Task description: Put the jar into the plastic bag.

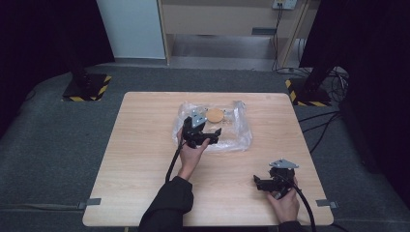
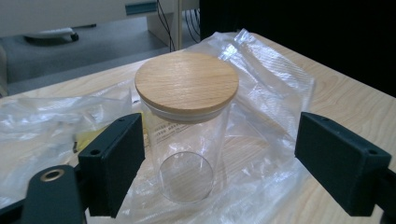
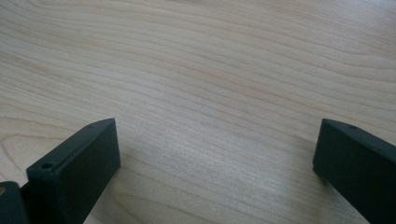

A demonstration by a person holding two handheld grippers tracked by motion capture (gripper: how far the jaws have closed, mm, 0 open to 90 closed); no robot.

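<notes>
Glass jar (image 2: 187,144) with round wooden lid (image 2: 187,84) stands upright on crinkly clear plastic bag (image 2: 275,74), near far middle of wooden worktop (image 1: 145,159). Left claw (image 2: 219,163) sits at jar, jaws apart on both sides of glass, left jaw close beside it, right jaw well off, nothing gripped. Right claw (image 3: 217,154) low over bare wood near front right corner, jaws wide, nothing between them.

Right claw (image 3: 217,163) jaws spread wide, low over bare wooden table (image 3: 210,70)
</notes>
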